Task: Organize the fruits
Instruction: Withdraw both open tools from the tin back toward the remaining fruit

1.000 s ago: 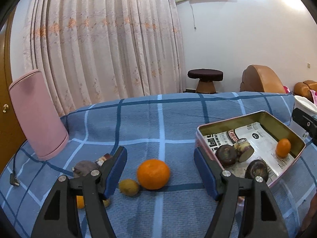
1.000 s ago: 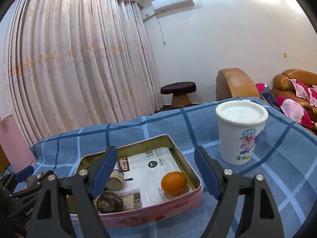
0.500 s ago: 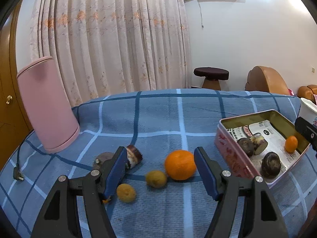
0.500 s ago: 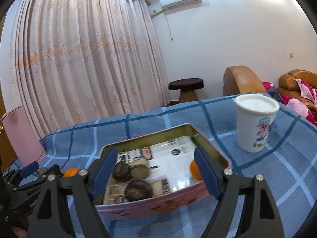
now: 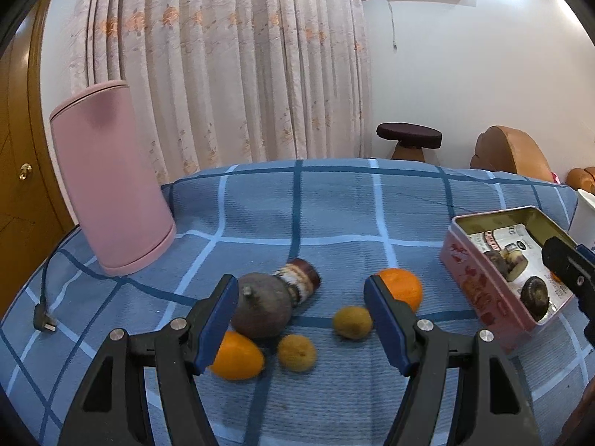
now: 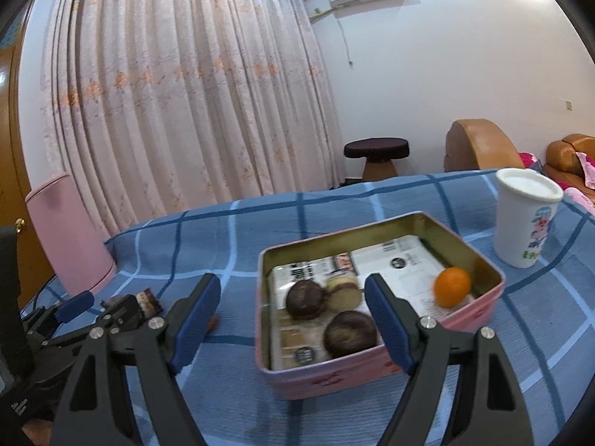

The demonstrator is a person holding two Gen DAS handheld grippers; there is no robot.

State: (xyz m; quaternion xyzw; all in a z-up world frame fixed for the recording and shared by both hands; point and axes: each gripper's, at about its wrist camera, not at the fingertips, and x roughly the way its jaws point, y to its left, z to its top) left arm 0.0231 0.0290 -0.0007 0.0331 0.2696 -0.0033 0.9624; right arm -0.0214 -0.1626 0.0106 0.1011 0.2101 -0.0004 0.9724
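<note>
Pink tin (image 6: 375, 375) on blue-check surface (image 5: 334, 208) holds two dark fruits, a cut one, a small orange (image 6: 452, 286) | loose beside it: orange (image 5: 403, 287), two yellow-green fruits, dark fruit (image 5: 262, 308), oval orange | left tongs (image 5: 301, 321) apart, empty, over loose group | right tongs (image 6: 292, 321) apart, empty, at tin | judged about half sorted

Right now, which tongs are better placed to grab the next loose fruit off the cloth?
Left tongs: open, with the small fruit between their tips. Right tongs hang open over the tin.
</note>
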